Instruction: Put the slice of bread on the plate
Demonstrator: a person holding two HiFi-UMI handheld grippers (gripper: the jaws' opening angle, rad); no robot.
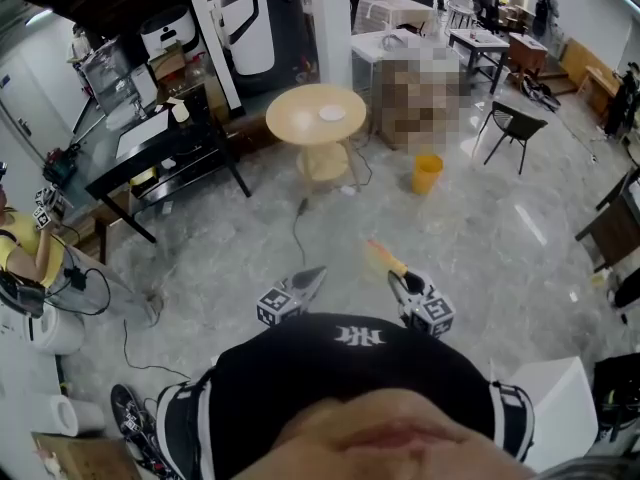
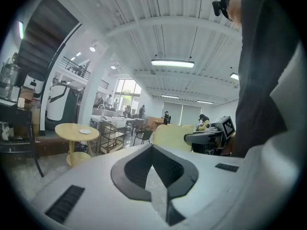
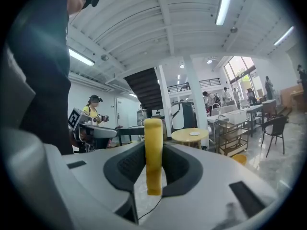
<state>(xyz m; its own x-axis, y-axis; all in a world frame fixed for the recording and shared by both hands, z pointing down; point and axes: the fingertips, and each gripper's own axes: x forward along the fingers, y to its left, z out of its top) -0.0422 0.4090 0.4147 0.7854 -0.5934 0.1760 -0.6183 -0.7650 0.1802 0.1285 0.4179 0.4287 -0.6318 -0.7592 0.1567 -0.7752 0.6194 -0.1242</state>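
Observation:
A pale yellow slice of bread stands on edge between the jaws of my right gripper, which is shut on it. In the head view the bread slice sticks out ahead of the right gripper, above the marble floor. My left gripper is beside it, its jaws shut with nothing between them, as the left gripper view also shows. A small white plate lies on a round wooden table several steps ahead. The plate is far beyond the bread.
A black desk with clutter stands at the left, and a person is beside it. A white pillar rises behind the round table. A yellow bucket, a black chair and a floor cable lie ahead.

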